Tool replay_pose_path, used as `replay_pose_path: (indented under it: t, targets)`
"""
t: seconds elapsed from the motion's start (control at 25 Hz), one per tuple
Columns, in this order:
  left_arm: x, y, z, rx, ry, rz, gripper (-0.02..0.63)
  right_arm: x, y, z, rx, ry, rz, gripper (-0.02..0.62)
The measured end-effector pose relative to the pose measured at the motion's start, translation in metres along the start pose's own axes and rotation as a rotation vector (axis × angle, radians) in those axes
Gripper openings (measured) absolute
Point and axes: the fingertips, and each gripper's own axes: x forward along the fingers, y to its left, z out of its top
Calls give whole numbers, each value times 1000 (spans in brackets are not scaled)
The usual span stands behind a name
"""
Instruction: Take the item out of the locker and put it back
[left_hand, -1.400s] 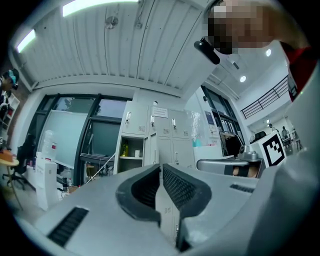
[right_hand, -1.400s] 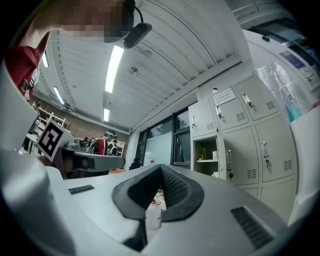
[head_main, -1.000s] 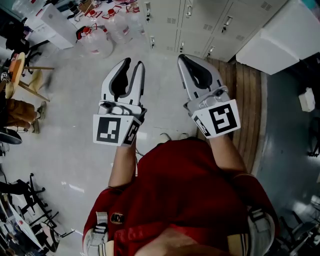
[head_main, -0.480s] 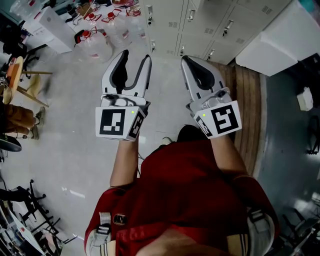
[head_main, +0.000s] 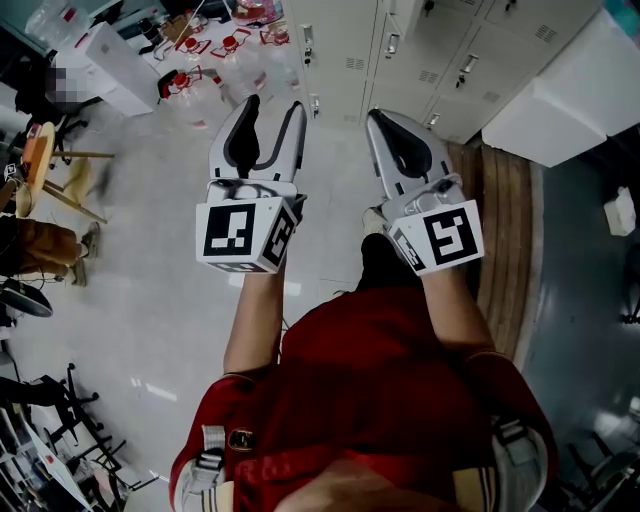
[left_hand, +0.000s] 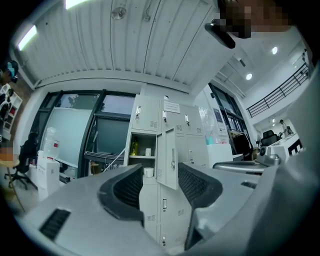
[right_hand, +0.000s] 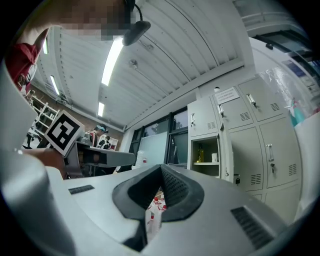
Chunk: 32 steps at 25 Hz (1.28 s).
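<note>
A bank of grey lockers (head_main: 400, 50) stands ahead of me. One compartment is open (left_hand: 145, 150) with its door (left_hand: 167, 157) swung out. On its upper shelf stand a yellow bottle (left_hand: 134, 146) and a small white container (left_hand: 148, 151), with a white cup (left_hand: 148, 171) on the level below. The same open compartment (right_hand: 207, 152) and yellow bottle (right_hand: 200, 152) show in the right gripper view. My left gripper (head_main: 273, 105) (left_hand: 160, 170) is held in the air, its jaws opening with nothing between them. My right gripper (head_main: 377, 118) (right_hand: 161, 169) is shut and empty. Both are well short of the lockers.
Several clear water jugs with red caps (head_main: 230, 60) stand on the floor left of the lockers. A white cabinet (head_main: 560, 90) sits at the right beside a wooden strip of floor (head_main: 495, 200). A stool (head_main: 50, 150) and a seated person are at the far left.
The left gripper's jaws have spread from nearly together to wide apart. Both grippers have drifted slightly forward toward the lockers. The right gripper stays shut.
</note>
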Motion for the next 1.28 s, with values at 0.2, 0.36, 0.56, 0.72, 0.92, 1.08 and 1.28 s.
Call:
replay_pose_path:
  t: [0.2, 0.36, 0.56, 0.72, 0.92, 1.08, 1.28]
  targets:
    - [49, 12, -6, 14, 10, 25, 202, 32, -39, -16, 5, -8, 6, -3]
    - [96, 23, -9, 22, 15, 46, 202, 63, -74, -23, -1, -19, 9, -3]
    - [165, 38, -10, 26, 18, 79, 202, 106, -122, -36, 45, -23, 20, -3]
    - [216, 49, -13, 33, 31, 103, 202, 136, -155, -45, 62, -28, 36, -3]
    - [275, 63, -22, 30, 50, 130, 202, 167, -182, -56, 68, -34, 55, -3]
    - [317, 76, -26, 37, 55, 147, 202, 189, -192, -61, 60, -46, 75, -3]
    - [362, 96, -27, 40, 51, 180, 202, 211, -207, -68, 61, -40, 89, -3]
